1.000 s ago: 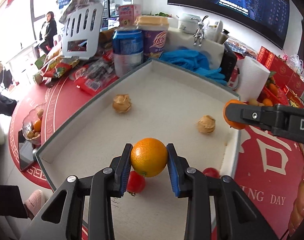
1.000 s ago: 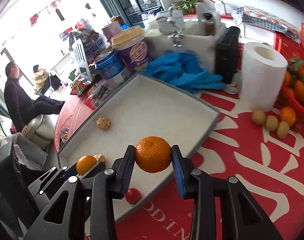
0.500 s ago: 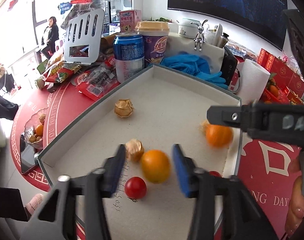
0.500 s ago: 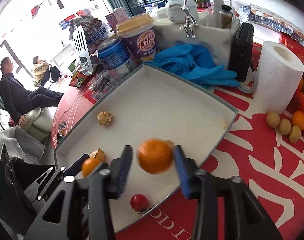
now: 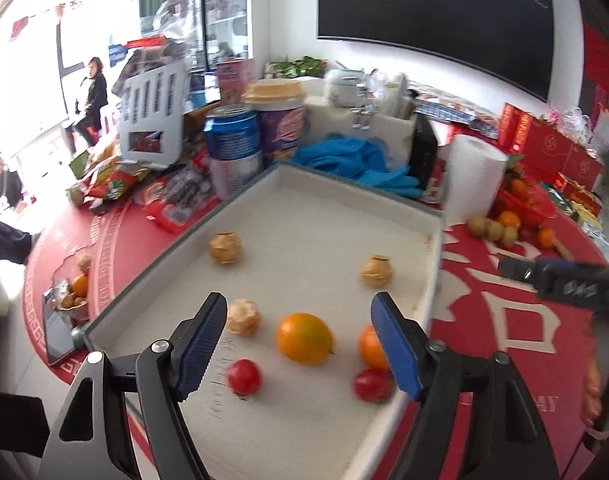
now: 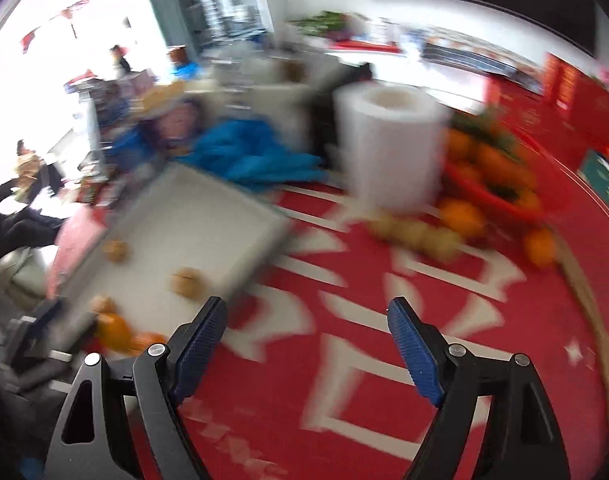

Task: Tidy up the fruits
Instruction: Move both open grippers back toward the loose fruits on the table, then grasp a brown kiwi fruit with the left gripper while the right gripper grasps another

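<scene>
Inside tray [image 5: 434,240], loose orange [image 5: 303,338], long axis crosswise.

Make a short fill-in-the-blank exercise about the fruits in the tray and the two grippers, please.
1. The white tray holds two oranges and two small ____ tomatoes.
2. The larger orange lies ____ the tray.
3. The left gripper stands ____, gripping nothing.
4. The right gripper hangs over the ____ tablecloth.

Missing words: red; inside; open; red
</scene>
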{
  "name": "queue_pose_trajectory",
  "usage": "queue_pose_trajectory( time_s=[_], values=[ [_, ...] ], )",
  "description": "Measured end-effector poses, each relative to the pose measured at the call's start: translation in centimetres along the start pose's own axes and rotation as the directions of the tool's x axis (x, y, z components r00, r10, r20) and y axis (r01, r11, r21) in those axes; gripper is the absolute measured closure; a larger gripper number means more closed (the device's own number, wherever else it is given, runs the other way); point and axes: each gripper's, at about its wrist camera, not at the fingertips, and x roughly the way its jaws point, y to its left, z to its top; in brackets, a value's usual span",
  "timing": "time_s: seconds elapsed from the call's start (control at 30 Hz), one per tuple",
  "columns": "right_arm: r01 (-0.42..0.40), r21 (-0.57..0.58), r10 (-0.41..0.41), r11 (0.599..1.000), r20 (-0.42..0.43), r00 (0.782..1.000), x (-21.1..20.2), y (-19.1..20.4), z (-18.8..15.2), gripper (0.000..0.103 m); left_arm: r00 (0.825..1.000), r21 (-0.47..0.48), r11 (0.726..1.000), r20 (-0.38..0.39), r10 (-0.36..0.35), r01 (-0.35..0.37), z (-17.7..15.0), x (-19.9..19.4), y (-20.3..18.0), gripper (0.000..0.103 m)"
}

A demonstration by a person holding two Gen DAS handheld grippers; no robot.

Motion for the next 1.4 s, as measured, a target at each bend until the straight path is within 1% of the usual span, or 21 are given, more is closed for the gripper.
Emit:
queue_pose_trajectory(
  time_s=[0.1, 0.17, 0.2, 0.27, 0.3, 0.43, 0.6, 0.67, 0.7, 0.73, 0.77, 0.8, 0.93, 0.97, 1.17, 1.27, 1.33, 1.4],
  values=[
    [0.081, 0.075, -0.078, 0.994, -0.043, 0.996, 1.1, -4.2, -1.4, 0.020, 0.999, 0.029, 0.999, -0.012, -0.039, 0.039, 0.1, -0.1, -1.8, 0.025],
    [0.095, 0.109, -0.089, 0.990, -0.057, 0.994, 1.5, -6.0, -1.6, 0.020, 0.998, 0.054, 0.997, -0.022, -0.060, 0.061, -0.1, 0.0, -3.2, 0.025],
    [0.094, 0.109, -0.090, 0.990, -0.042, 0.995, 1.4, -6.3, -1.6, 0.019, 0.997, 0.065, 0.995, -0.030, -0.070, 0.072, -0.2, 0.1, -3.9, 0.025],
    [0.115, 0.090, -0.112, 0.989, -0.038, 0.993, 1.7, -6.3, -1.1, 0.019, 0.995, 0.086, 0.993, -0.048, -0.083, 0.087, -0.4, 0.3, -4.9, 0.025],
    [0.114, 0.086, -0.111, 0.990, -0.040, 0.993, 2.0, -6.2, -0.8, 0.019, 0.995, 0.097, 0.991, -0.056, -0.088, 0.093, -0.6, 0.5, -5.5, 0.025],
    [0.131, 0.070, -0.130, 0.989, -0.008, 0.991, 3.6, -5.3, 0.8, 0.019, 0.993, 0.124, 0.987, -0.079, -0.093, 0.103, -1.3, 0.7, -6.7, 0.025],
    [0.135, 0.075, -0.137, 0.988, 0.024, 0.990, 5.3, -4.7, 2.7, 0.020, 0.993, 0.157, 0.984, -0.087, -0.075, 0.088, -1.7, 0.4, -7.1, 0.025],
    [0.140, 0.071, -0.143, 0.988, 0.037, 0.989, 5.6, -4.5, 3.4, 0.031, 0.994, 0.162, 0.983, -0.090, -0.069, 0.083, -1.7, 0.5, -7.2, 0.025],
    [0.149, 0.062, -0.152, 0.987, 0.039, 0.988, 5.7, -4.4, 3.6, 0.045, 0.993, 0.163, 0.983, -0.093, -0.069, 0.083, -1.6, 0.5, -7.3, 0.025],
    [0.142, 0.050, -0.144, 0.989, 0.042, 0.989, 5.7, -4.4, 3.7, 0.057, 0.993, 0.164, 0.983, -0.097, -0.071, 0.087, -1.5, 0.6, -7.5, 0.025],
    [0.136, 0.048, -0.138, 0.990, 0.043, 0.990, 5.7, -4.5, 3.7, 0.065, 0.992, 0.164, 0.982, -0.100, -0.074, 0.090, -1.4, 0.6, -7.6, 0.025],
    [0.124, 0.053, -0.126, 0.991, 0.041, 0.991, 5.5, -4.8, 3.5, 0.075, 0.992, 0.165, 0.982, -0.104, -0.078, 0.095, -1.3, 0.6, -7.8, 0.025],
    [0.069, 0.086, -0.072, 0.994, 0.030, 0.997, 4.1, -6.5, 2.2, 0.075, 0.986, 0.186, 0.974, -0.124, -0.109, 0.131, -0.7, 0.9, -9.4, 0.025],
    [0.058, 0.092, -0.061, 0.994, 0.026, 0.998, 3.4, -7.2, 1.4, 0.075, 0.985, 0.195, 0.971, -0.127, -0.117, 0.140, -0.5, 1.0, -9.9, 0.025],
    [0.046, 0.147, -0.050, 0.988, 0.027, 0.998, -0.2, -10.7, -2.7, 0.075, 0.973, 0.220, 0.952, -0.136, -0.185, 0.212, 1.9, 1.9, -13.5, 0.025],
    [0.057, 0.172, -0.064, 0.983, 0.032, 0.997, -2.1, -11.8, -4.9, 0.075, 0.965, 0.224, 0.944, -0.154, -0.212, 0.244, 3.4, 3.8, -15.7, 0.025],
    [0.056, 0.180, -0.064, 0.982, 0.039, 0.997, -2.9, -12.3, -5.8, 0.075, 0.966, 0.235, 0.943, -0.161, -0.203, 0.237, 4.2, 5.5, -17.0, 0.025],
    [0.058, 0.186, -0.067, 0.981, 0.046, 0.997, -3.5, -12.5, -6.7, 0.075, 0.964, 0.242, 0.943, -0.185, -0.188, 0.230, 4.8, 7.6, -18.1, 0.025]
  ],
)
